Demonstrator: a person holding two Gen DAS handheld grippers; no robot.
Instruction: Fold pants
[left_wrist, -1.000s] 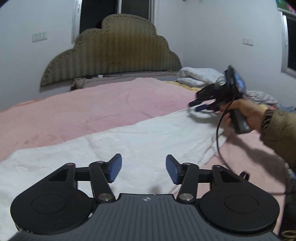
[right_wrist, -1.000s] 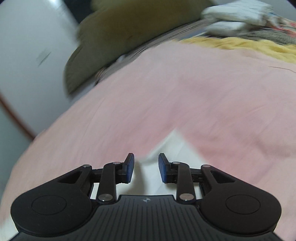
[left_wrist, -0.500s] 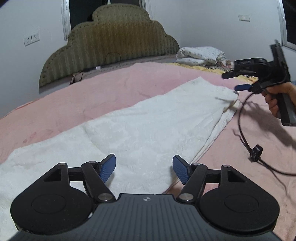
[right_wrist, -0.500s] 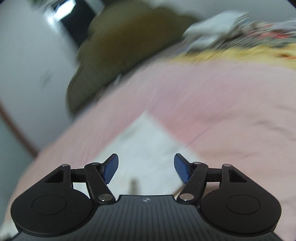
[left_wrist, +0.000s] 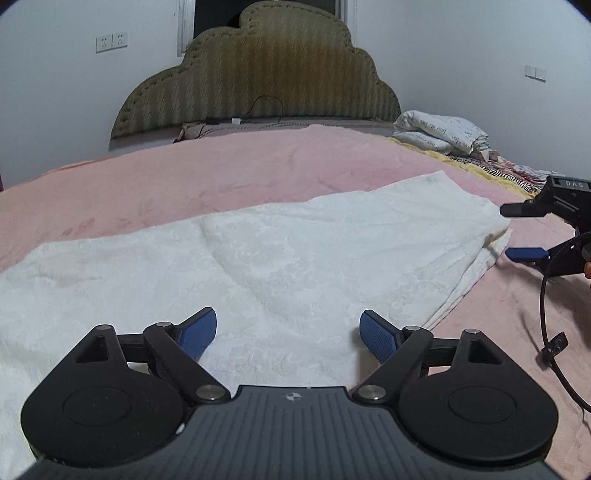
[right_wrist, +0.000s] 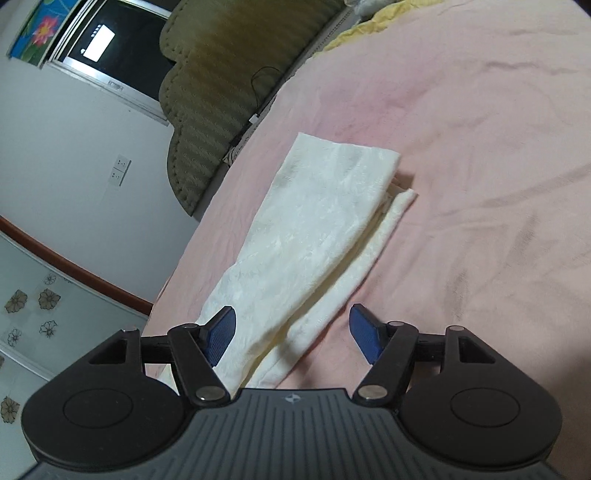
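From the left wrist, the white pants (left_wrist: 303, 251) lie flat across the pink blanket (left_wrist: 207, 184) of the bed, folded lengthwise with one leg stacked on the other, the layered edge showing at the right. The left tongs (left_wrist: 288, 336) hang low over the near part of the fabric, their blue pads wide apart and opening further, holding nothing. At the right edge the right tongs (left_wrist: 517, 232) appear side-on just beside the far end of the pants, spread and empty, a black cable (left_wrist: 546, 332) looping below them. A green padded headboard (left_wrist: 266, 74) and a pile of folded bedding (left_wrist: 443, 129) stand behind.

From the right wrist, tilted, the pants (right_wrist: 317, 229) stretch away as a long strip over the blanket (right_wrist: 480, 147). The right tongs (right_wrist: 291, 332) stand open above the near end, gripping nothing; fabric lies beneath the gap, clear of the pads.
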